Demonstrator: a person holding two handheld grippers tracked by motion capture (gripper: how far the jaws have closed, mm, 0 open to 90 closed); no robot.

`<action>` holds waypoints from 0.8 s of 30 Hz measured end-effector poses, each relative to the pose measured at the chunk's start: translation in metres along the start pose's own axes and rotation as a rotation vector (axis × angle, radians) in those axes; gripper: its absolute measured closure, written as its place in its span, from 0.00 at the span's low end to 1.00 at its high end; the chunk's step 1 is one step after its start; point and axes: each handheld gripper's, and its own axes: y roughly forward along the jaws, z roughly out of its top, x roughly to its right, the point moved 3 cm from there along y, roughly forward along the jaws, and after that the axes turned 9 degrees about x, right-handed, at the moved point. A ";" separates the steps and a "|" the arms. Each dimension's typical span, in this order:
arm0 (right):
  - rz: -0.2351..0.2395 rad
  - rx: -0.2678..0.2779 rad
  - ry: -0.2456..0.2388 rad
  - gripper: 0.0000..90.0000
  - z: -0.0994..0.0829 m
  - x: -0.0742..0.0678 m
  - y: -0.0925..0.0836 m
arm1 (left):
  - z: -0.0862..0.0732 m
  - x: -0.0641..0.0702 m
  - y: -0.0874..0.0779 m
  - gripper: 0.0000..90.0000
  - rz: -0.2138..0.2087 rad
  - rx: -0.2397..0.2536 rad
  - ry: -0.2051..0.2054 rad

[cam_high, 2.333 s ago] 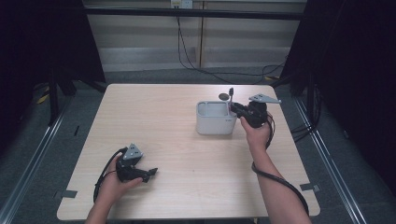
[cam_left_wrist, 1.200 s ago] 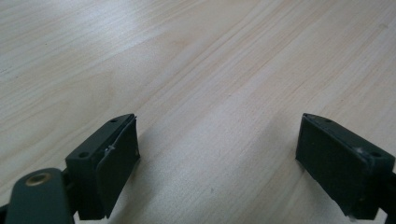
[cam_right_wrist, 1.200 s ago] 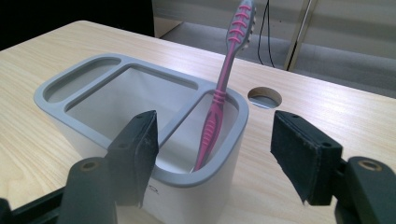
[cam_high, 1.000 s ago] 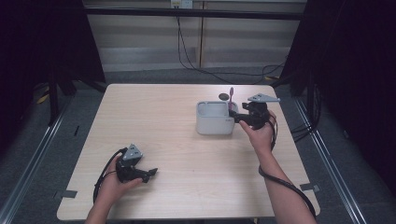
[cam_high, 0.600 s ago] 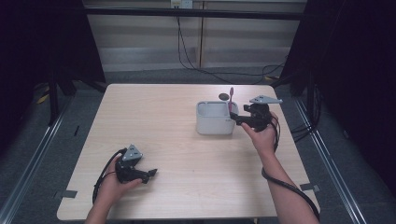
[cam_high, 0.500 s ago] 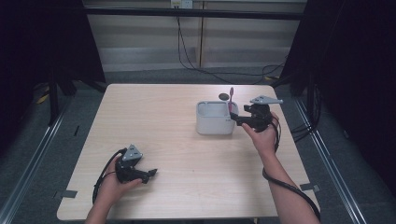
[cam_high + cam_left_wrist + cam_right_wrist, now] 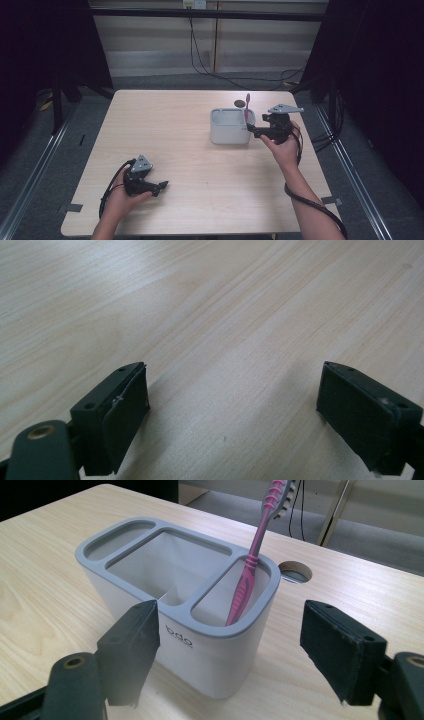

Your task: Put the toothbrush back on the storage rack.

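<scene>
Now right tool (image 7: 227, 655) wider, toothbrush (image 7: 255, 560) free

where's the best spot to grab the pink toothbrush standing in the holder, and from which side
Grip the pink toothbrush on its bare handle above the holder rim, coming from above. It leans upright in the end compartment, its lower part walled in, so probably only the upper handle is free. The right gripper, jaws open, sits nearest.

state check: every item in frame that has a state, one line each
toothbrush: upright, leaning, in the holder's end compartment, free of the jaws
holder: upright on the table, other two compartments empty
right gripper: open, jaws have just been opening, nothing gripped
left gripper: open, nothing between the jaws, low over the table
</scene>
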 end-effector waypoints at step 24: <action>0.051 -0.056 -0.017 0.20 -0.020 0.004 -0.023 | 0.000 0.000 0.000 0.14 0.002 0.007 -0.007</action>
